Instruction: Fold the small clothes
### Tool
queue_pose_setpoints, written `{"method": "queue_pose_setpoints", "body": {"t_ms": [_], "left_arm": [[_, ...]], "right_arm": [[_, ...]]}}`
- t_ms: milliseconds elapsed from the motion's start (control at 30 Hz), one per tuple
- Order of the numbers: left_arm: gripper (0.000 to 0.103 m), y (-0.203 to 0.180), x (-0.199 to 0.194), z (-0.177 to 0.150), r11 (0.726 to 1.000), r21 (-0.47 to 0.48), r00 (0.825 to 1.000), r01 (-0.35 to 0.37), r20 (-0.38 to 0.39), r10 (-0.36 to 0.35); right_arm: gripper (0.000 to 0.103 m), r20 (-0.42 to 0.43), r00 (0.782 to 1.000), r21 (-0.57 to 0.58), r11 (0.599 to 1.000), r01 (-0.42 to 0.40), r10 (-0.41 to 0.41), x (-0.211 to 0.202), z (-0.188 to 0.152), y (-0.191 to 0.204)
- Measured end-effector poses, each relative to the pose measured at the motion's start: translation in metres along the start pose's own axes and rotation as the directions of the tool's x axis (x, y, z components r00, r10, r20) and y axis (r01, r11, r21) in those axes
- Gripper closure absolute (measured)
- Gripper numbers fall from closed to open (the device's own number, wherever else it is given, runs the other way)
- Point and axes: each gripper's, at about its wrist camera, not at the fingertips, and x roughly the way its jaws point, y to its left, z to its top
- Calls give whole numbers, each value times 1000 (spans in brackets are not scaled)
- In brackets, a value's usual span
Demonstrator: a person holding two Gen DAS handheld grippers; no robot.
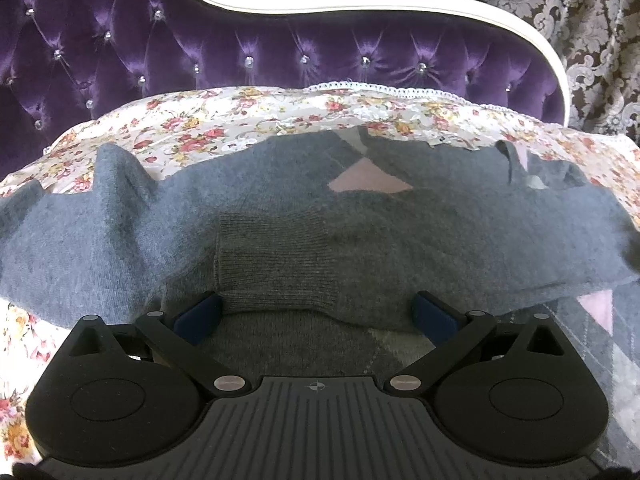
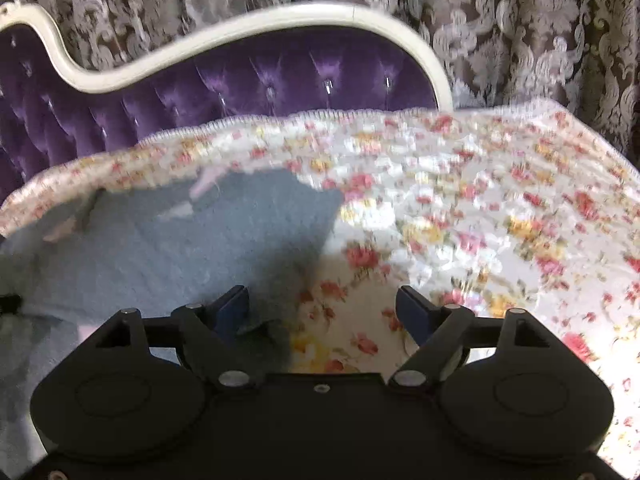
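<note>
A small grey knit sweater [image 1: 304,216] with pink diamond patches lies spread across the floral bedspread [image 1: 224,116]. Its ribbed cuff [image 1: 276,268] is folded over the body, right in front of my left gripper [image 1: 316,316]. The left gripper is open, its blue pads on either side of the cuff's near edge. In the right wrist view the sweater's right part [image 2: 168,240] lies to the left. My right gripper [image 2: 320,312] is open and empty over the sweater's right edge and the bedspread [image 2: 460,220]. That view is blurred.
A purple tufted headboard [image 1: 280,52] with a white curved frame [image 1: 360,12] rises behind the bed, also in the right wrist view [image 2: 248,88]. Patterned brown and grey curtains [image 1: 580,20] hang behind it. The bedspread's lace edge [image 1: 400,90] runs along the far side.
</note>
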Motion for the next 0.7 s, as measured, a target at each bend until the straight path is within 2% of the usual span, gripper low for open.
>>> {"method": "queue_pose_setpoints", "body": {"t_ms": [100,233,400,500,533,700], "left_arm": [[1,3,-4,1,1000,-3,1000,12,-1,-13],[2,11,-24,-7,1000,-26,999,17,30,-16],[3,38,-54,-14,999,-47,998,1,63,2],[14,68,-69,-15,995,-101,999,-8,50,14],[14,77,-73,-15,993,-119,999,-15,45,21],[14,132,-91,-19,972,-214,993,-99,45,111]], "right_arm": [[19,56,997,-3,998,-58,58,-26,9,15],[3,93,983,-18,988,-155,156,-54,7,43],[1,23,974,-16,974,-226,226,-68,-20,84],[1,-3,961,-28,961,-275,275,-72,-39,105],[1,-6,961,-39,960,-278,278,-72,-43,111],[1,-11,952,-61,950,-306,306,-73,-64,136]]}}
